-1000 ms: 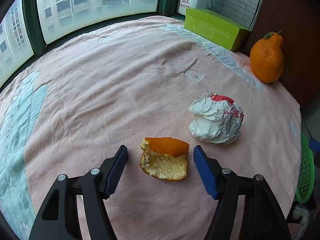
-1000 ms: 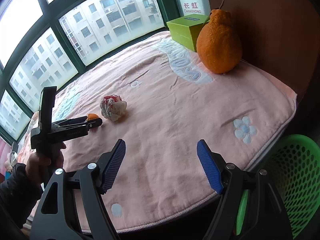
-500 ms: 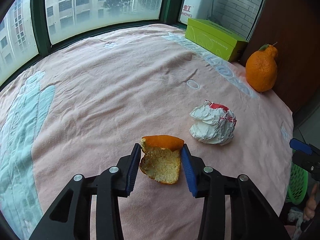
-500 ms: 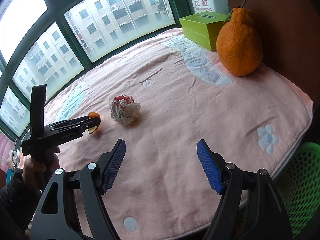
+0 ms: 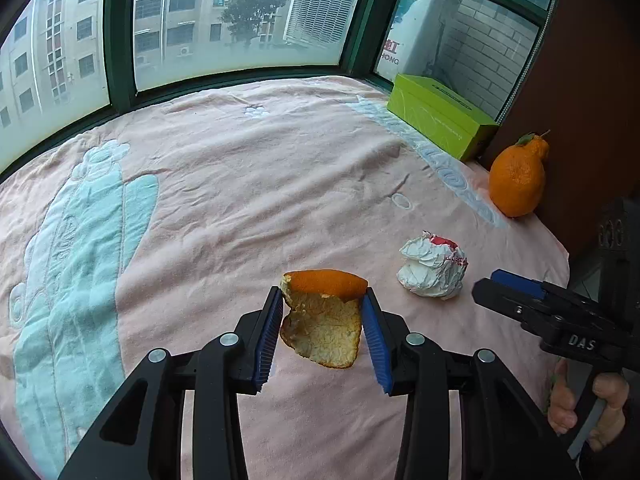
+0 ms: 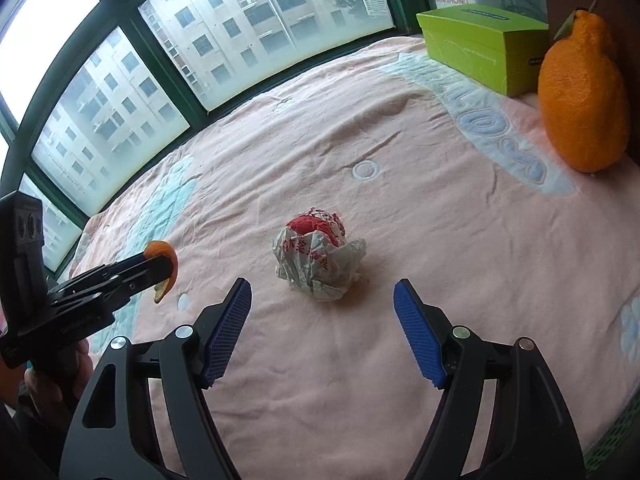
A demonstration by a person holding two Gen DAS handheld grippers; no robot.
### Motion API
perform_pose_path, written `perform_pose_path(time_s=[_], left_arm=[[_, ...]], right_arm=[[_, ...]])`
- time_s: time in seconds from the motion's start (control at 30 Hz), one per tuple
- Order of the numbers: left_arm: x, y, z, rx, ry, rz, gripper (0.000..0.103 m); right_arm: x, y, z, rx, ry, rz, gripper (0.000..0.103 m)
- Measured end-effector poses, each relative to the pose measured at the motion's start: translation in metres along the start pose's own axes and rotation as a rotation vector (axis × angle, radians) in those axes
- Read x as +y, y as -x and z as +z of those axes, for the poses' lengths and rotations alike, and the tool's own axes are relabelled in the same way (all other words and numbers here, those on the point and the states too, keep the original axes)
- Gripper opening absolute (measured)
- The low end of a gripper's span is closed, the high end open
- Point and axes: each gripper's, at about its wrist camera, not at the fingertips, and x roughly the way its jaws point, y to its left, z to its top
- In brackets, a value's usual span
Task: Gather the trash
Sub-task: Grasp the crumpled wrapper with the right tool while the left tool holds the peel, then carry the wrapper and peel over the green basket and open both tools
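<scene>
R tool (image 6: pixel 322 328): pads spread, empty; paper wad (image 6: pixel 318 258) lies at 12 o'clock on the pink surface (image 6: pixel 440 240), centred on the gap, nearer R hand. L tool (image 5: pixel 322 334): pinching peel (image 5: pixel 322 320), clear of cloth.

The orange peel (image 5: pixel 324 320) is bright orange outside and pale, speckled cream inside. The crumpled paper ball (image 6: pixel 318 258) is white with red print and a red patch on top. The blanket (image 5: pixel 224 184) is pink with pale blue motifs. At two o'clock stand a lime-green box (image 5: pixel 440 120) and an orange citrus fruit (image 5: pixel 518 180). Each hand-held gripper is black with blue pads (image 6: pixel 228 330).
</scene>
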Motion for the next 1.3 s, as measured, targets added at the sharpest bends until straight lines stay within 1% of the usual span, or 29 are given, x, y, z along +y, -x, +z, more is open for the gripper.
perform_pose_path(time_s=[0.2, 0.3, 0.37, 0.5, 0.67, 0.87, 1.13, 1.3], left_arm=[[0.005, 0.006, -0.002, -0.004, 0.014, -0.010, 0.039], [0.006, 0.009, -0.002, -0.008, 0.018, -0.015, 0.039], [0.006, 0.010, -0.002, -0.010, 0.019, -0.017, 0.039], [0.005, 0.012, -0.004, -0.011, 0.022, -0.021, 0.039], [-0.003, 0.013, -0.006, -0.008, 0.014, -0.032, 0.039], [-0.028, 0.018, -0.010, -0.006, -0.013, -0.064, 0.039], [-0.082, 0.021, -0.019, 0.003, -0.081, -0.123, 0.039], [-0.123, 0.022, -0.027, 0.014, -0.128, -0.173, 0.039]], right_arm=[[0.007, -0.025, 0.010, 0.015, -0.013, -0.019, 0.073], [0.007, -0.035, 0.012, 0.029, -0.024, -0.030, 0.065], [0.008, -0.037, 0.011, 0.033, -0.021, -0.043, 0.056], [0.008, -0.029, 0.007, 0.022, -0.012, -0.042, 0.053], [0.003, -0.006, -0.002, -0.005, -0.008, -0.043, 0.052], [-0.007, 0.033, -0.020, -0.047, 0.000, -0.076, 0.052], [-0.032, 0.084, -0.047, -0.092, -0.041, -0.119, 0.052], [-0.049, 0.116, -0.067, -0.115, -0.041, -0.177, 0.052]])
